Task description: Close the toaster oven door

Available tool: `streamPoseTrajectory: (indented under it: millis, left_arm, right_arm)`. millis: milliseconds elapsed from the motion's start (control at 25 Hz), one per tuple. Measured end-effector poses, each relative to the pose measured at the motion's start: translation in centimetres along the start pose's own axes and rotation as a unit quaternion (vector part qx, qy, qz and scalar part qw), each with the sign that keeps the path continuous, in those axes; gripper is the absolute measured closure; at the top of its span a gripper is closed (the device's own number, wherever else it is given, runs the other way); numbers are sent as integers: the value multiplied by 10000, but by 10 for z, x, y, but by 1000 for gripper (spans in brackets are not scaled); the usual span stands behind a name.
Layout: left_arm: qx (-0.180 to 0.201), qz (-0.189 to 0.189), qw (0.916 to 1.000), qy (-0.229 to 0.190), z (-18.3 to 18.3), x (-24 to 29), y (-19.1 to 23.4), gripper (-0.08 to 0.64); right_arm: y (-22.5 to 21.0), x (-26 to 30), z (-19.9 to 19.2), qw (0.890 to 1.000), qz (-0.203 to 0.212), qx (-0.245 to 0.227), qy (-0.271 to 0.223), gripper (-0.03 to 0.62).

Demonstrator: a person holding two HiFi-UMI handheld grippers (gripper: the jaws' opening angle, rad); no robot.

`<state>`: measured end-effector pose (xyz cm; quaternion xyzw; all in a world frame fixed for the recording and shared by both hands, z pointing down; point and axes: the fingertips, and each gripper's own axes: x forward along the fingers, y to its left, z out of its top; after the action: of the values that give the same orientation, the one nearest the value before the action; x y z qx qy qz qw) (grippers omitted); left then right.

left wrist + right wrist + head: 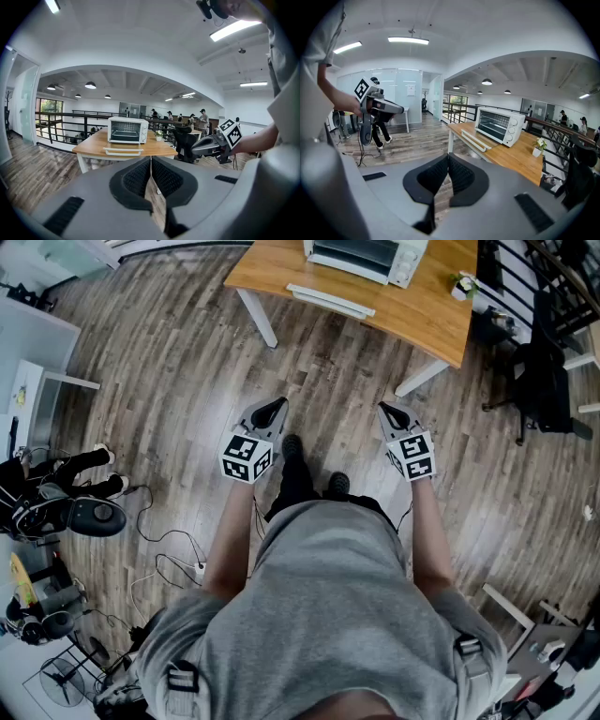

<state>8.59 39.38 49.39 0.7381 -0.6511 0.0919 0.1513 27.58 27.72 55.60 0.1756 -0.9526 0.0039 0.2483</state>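
Fingers point(136, 178) of left gripper point(276, 406) and right gripper point(383, 409) closed empty, toaster oven point(361, 254) well ahead

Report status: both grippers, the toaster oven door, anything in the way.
Left gripper shut, empty; right gripper shut, empty. White toaster oven on wooden table, door folded down open, untouched. Small potted plant beside oven, clear of door.

White toaster oven point(366, 259) — orange-brown table point(422, 313)

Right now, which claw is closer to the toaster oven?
The right one, slightly. The right claw hovers nearly in line with the toaster oven; the left claw is off to its left, a little farther. Neither touches it.
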Motion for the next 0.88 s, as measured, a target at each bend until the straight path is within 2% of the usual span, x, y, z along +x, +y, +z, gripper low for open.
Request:
streamPoseTrajectory:
  millis: [240, 560, 880]
  left_arm:
    - [31, 15, 10000, 38, -5, 0, -8, 534]
    - [21, 68, 10000, 35, -8, -1, -16, 534]
    - [55, -20, 10000, -62, -5, -3, -31, 534]
  right_arm:
    - [2, -2, -2, 10000, 49, -65, 2, 586]
    - [-2, -10, -4, 9998, -86, 54, -168, 584]
    - [-2, -20, -7, 9997, -49, 0, -259, 574]
